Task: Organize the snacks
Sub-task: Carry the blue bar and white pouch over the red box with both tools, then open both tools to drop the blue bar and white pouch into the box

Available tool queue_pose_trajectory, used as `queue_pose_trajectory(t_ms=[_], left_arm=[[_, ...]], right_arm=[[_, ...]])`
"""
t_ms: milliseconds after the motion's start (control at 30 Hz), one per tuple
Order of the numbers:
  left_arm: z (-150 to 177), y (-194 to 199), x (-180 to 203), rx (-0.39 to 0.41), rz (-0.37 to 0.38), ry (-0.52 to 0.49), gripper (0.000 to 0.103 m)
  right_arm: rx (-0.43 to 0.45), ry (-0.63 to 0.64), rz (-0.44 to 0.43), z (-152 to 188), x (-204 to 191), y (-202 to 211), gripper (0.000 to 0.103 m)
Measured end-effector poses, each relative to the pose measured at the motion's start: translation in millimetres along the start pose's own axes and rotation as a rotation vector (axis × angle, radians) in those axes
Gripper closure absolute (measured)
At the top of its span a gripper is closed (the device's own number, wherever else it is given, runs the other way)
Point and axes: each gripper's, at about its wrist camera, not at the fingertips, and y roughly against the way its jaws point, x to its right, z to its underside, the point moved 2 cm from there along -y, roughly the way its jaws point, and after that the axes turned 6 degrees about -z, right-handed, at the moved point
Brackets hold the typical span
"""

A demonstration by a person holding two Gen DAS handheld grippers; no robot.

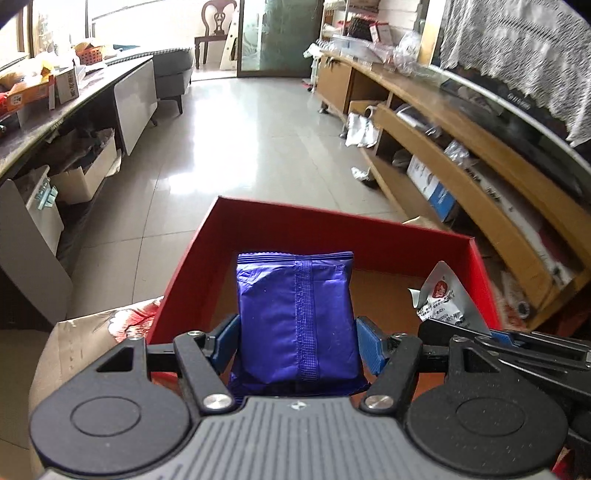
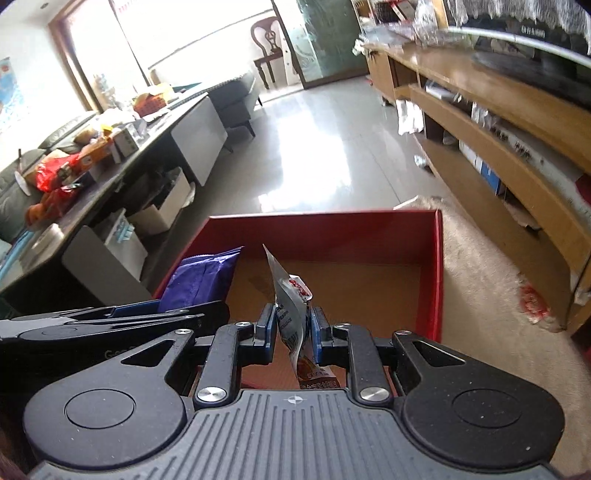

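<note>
Squarely between the left gripper (image 1: 297, 341) pads, purple packet (image 1: 295, 317) clamped

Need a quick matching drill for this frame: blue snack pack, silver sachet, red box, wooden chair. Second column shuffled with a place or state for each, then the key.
Things:
1. blue snack pack
2. silver sachet
3. red box
4. wooden chair

Places or states:
A. open-topped, below both grippers, brown floor bare
B. far end of the room, by the glass door
C. clamped in the left gripper
D. pinched in the right gripper

Pairs: 1-C, 2-D, 3-A, 4-B
</note>
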Motion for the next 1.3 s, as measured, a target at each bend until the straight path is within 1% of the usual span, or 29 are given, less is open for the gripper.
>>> queue_pose_trajectory(t_ms=[133, 333, 433, 533, 600, 667, 800, 1067, 1300], left_arm=[[3, -21, -2, -0.023, -0.021, -0.008, 0.041], [9, -42, -3, -0.061, -0.041, -0.011, 0.042], [12, -46, -3, -0.074, -0.046, -0.012, 0.042], [10, -45, -5, -0.065, -0.057, -0.009, 0.041], [8, -42, -7, -0.055, -0.061, -0.008, 0.040], [7, -39, -9, -0.053, -0.057, -0.001, 0.038], [6, -30, -11, -0.051, -0.060, 0.006, 0.038], [11, 5, -22, -0.031, -0.051, 0.013, 0.032], [27, 33, -45, -0.040, -0.044, 0.063, 0.031]], right_arm=[[-0.021, -0.012, 0.004, 3, 8, -23, 0.078], [-0.055, 0.006, 0.025, 7, 11, -43, 0.077], [-0.072, 0.012, 0.032, 8, 13, -49, 0.074], [-0.063, 0.023, 0.046, 7, 13, -48, 0.065], [-0.049, 0.024, 0.056, 5, 13, -45, 0.053], [-0.036, 0.023, 0.052, 3, 13, -41, 0.050], [-0.026, 0.032, 0.052, 1, 11, -37, 0.050], [-0.001, 0.058, 0.057, -4, -3, -16, 0.046], [0.008, 0.101, 0.050, -1, -24, 6, 0.042]])
